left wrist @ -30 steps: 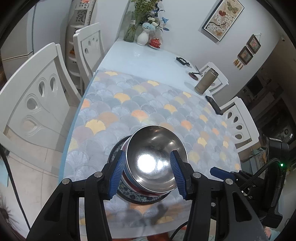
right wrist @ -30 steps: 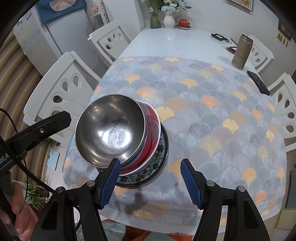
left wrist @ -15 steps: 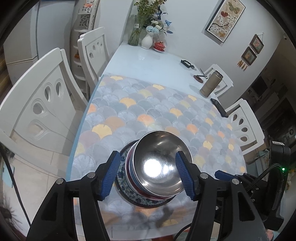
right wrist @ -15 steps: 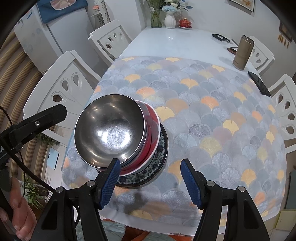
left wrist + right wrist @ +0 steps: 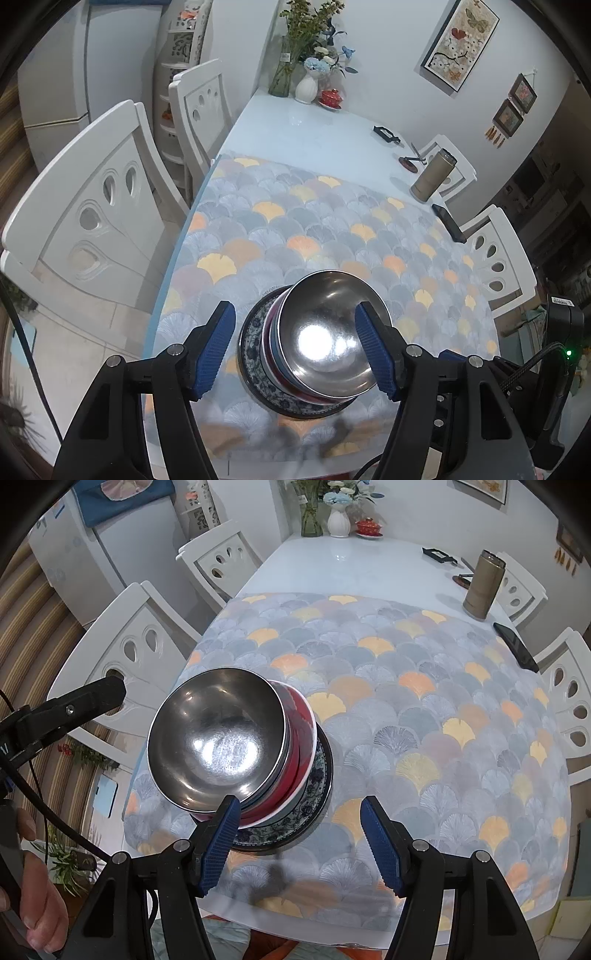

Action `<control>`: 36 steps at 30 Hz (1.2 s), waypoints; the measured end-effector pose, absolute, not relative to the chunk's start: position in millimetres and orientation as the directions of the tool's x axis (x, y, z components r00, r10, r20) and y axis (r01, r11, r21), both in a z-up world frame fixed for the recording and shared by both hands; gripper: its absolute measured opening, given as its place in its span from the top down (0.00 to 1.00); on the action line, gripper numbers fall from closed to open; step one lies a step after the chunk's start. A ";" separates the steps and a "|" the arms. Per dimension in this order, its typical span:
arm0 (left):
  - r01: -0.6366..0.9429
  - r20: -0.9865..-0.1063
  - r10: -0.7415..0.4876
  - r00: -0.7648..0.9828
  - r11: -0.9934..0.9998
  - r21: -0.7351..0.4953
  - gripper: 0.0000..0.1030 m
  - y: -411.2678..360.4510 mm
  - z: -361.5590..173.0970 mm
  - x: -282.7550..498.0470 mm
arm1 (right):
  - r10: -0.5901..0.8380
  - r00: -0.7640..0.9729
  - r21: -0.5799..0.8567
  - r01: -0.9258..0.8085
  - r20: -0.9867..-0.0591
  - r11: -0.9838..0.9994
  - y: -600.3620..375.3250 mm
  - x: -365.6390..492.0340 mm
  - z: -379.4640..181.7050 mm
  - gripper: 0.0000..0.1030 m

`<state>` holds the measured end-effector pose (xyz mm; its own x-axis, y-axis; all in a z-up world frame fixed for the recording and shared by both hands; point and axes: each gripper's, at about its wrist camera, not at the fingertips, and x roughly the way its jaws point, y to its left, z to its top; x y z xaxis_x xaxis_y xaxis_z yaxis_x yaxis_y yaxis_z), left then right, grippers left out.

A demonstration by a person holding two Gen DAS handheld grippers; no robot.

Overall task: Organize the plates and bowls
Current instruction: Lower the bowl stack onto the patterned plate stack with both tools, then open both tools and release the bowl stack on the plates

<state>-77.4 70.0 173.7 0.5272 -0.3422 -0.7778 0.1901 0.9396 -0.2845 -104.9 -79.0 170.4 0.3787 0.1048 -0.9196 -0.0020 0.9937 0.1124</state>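
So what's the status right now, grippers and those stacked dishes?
Left gripper jaws just opened, clear of steel bowl. Right gripper open, empty. Bowl tops stack on patterned plate. Nothing in the way.

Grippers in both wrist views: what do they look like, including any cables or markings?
Both the left gripper and right gripper have black angular frames with silver screws and ribbed blue finger pads. Black cables trail from the left one, whose body carries white lettering.
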 end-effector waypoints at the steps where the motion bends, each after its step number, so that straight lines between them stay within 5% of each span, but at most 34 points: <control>1: 0.193 -0.777 -0.343 0.528 0.939 -0.284 0.36 69.1 174.1 -78.1 | 0.105 0.379 0.113 -0.002 -0.920 0.994 -79.6 -105.2 170.6 0.37; 7: 0.196 -0.772 -0.313 0.553 0.950 -0.244 0.36 64.7 176.2 -81.1 | 0.105 0.380 0.112 -0.005 -0.919 0.994 -80.0 -105.8 170.7 0.37; 10: 0.182 -0.757 -0.287 0.588 0.958 -0.222 0.27 66.5 178.1 -83.2 | 0.103 0.380 0.106 -0.012 -0.919 0.994 -78.7 -105.6 171.1 0.37; 21: 0.093 -0.766 -0.111 0.633 0.993 -0.067 0.26 75.8 185.0 -78.7 | 0.106 0.374 0.105 -0.024 -0.921 0.994 -79.6 -103.3 171.9 0.37; 36: 0.046 -0.791 -0.059 0.609 0.998 -0.039 0.25 73.2 184.9 -78.7 | 0.130 0.371 0.110 -0.076 -0.919 0.991 -81.0 -99.6 171.6 0.37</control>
<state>-78.7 73.2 184.9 0.6086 -0.0591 -0.7913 0.0460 0.9982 -0.0392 -99.6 -81.0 171.6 0.3714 0.1303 -0.9193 -0.0756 0.9911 0.1100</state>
